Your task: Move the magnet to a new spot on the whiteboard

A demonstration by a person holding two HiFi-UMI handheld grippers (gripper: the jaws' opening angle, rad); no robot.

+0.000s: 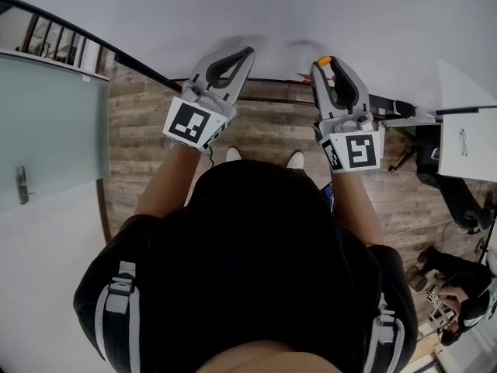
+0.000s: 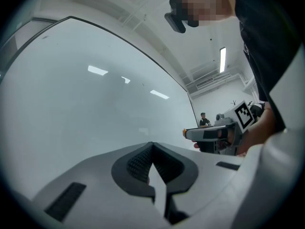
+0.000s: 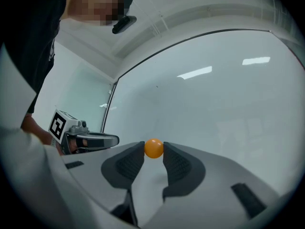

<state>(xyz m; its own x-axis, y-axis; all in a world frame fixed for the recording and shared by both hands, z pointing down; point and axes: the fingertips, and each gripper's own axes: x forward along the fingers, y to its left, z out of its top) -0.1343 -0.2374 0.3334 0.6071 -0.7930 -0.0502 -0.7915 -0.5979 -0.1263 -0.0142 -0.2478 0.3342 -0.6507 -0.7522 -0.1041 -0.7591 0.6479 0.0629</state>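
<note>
A small orange ball magnet sits pinched between the tips of my right gripper, right in front of the whiteboard. In the head view the magnet shows as an orange dot at the right gripper's tip, close to the whiteboard; whether it touches the board I cannot tell. My left gripper is held up beside it, to the left, with its jaws together and nothing in them. The left gripper view shows its closed tips facing the bare whiteboard.
A glass door stands at the left over the wooden floor. A sheet on a stand and a seated person are at the right. Another person stands far off past the board's edge.
</note>
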